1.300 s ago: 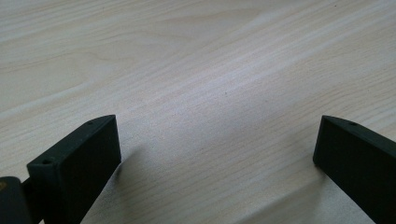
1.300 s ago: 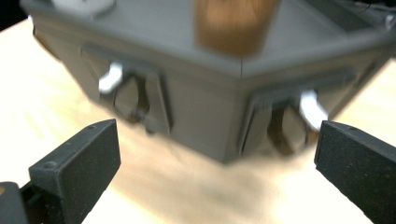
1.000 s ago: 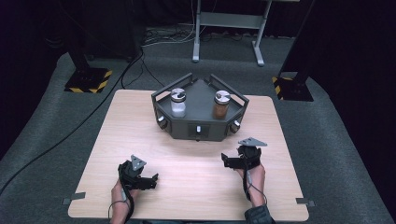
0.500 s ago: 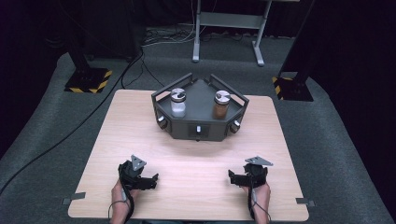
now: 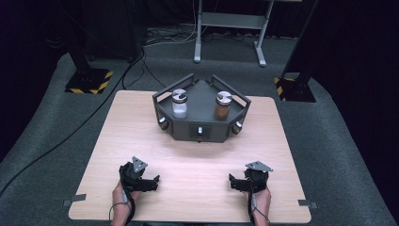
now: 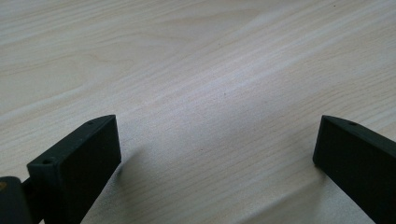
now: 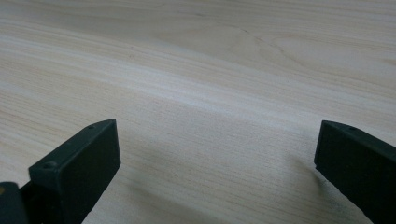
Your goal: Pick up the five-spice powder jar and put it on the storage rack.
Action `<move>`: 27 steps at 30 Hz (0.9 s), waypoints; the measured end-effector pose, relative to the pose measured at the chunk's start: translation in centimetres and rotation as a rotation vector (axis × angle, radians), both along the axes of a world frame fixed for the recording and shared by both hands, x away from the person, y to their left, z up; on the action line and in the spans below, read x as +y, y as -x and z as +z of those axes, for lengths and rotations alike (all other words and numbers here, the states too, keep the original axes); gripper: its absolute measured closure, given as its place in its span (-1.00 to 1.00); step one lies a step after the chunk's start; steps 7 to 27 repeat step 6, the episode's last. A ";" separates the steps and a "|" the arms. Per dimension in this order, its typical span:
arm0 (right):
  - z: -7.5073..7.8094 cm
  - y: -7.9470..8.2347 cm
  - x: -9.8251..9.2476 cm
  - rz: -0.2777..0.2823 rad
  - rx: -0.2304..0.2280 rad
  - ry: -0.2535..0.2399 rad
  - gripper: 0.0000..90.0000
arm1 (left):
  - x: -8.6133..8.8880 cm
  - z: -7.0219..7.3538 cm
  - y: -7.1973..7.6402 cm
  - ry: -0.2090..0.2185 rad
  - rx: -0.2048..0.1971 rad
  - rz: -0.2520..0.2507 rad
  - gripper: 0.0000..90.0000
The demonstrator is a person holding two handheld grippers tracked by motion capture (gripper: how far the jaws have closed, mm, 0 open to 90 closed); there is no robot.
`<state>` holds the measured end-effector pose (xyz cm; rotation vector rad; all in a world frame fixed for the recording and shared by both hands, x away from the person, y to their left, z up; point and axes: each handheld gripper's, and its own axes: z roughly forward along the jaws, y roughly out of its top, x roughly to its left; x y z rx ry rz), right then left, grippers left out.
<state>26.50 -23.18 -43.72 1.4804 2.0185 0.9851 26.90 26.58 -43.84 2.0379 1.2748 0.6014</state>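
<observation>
A dark grey angular rack [image 5: 201,123] stands at the far middle of the wooden table [image 5: 197,162]. On it are two jars with silver lids: one with white contents [image 5: 179,103] on the left, one with brown contents [image 5: 223,106] on the right. My left gripper [image 5: 151,182] rests near the front left edge, open and holding nothing. My right gripper [image 5: 234,182] rests near the front right edge, likewise open. In the left gripper view the gripper [image 6: 217,149] has its jaws wide apart over bare wood. The right gripper [image 7: 217,149] in its own view looks the same.
Grey carpet surrounds the table. Black stands with yellow-striped bases [image 5: 89,80] [image 5: 294,89] flank the far corners, and a metal frame [image 5: 230,28] stands behind. Cables [image 5: 117,89] trail across the floor at the left.
The right gripper has pulled back toward the table's front edge and a little to the right. The left gripper has stayed where it was.
</observation>
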 end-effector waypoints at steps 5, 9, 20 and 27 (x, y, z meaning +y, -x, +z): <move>0.0 -0.1 -0.1 0.010 0.006 -0.001 -1.00 | -0.1 0.0 0.1 -0.002 -0.003 0.002 -0.99; 0.1 -0.2 -0.1 0.011 0.010 -0.002 -1.00 | -0.1 0.0 0.1 -0.002 -0.005 0.002 -0.99; 0.1 -0.2 -0.1 0.011 0.010 -0.002 -1.00 | -0.1 0.0 0.1 -0.002 -0.005 0.002 -0.99; 0.1 -0.2 -0.1 0.011 0.010 -0.002 -1.00 | -0.1 0.0 0.1 -0.002 -0.005 0.002 -0.99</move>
